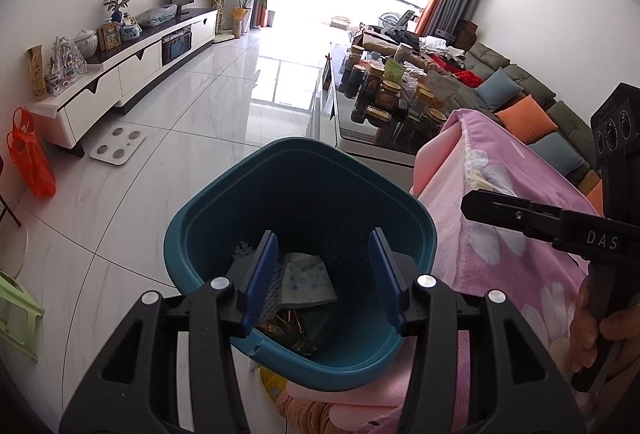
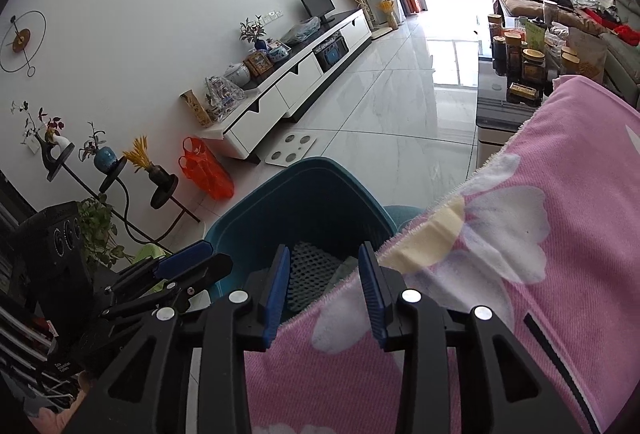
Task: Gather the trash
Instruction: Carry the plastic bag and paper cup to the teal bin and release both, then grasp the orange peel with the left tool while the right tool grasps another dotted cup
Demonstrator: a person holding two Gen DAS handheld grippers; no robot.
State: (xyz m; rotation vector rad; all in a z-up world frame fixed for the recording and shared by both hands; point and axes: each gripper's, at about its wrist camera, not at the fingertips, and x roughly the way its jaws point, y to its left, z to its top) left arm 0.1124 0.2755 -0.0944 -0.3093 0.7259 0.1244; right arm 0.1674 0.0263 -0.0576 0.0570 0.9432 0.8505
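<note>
A teal trash bin (image 1: 224, 218) stands on the floor beside a pink flowered blanket (image 1: 512, 234). Inside it lie a crumpled white wrapper (image 1: 308, 280), white foam netting (image 2: 310, 266) and dark foil scraps (image 1: 288, 330). My left gripper (image 1: 324, 274) hangs open and empty over the bin's mouth. My right gripper (image 2: 324, 290) is open and empty above the blanket's edge (image 2: 520, 234), pointing at the bin (image 2: 256, 210). The right gripper also shows at the right of the left wrist view (image 1: 472, 204); the left one shows at the left of the right wrist view (image 2: 192, 258).
A white TV cabinet (image 1: 132, 74) lines the left wall, with an orange plastic bag (image 1: 30, 162) and a white scale (image 1: 118, 146) on the tiled floor. A glass coffee table (image 1: 360, 138) crowded with jars stands ahead. A grey sofa (image 1: 552, 114) runs along the right.
</note>
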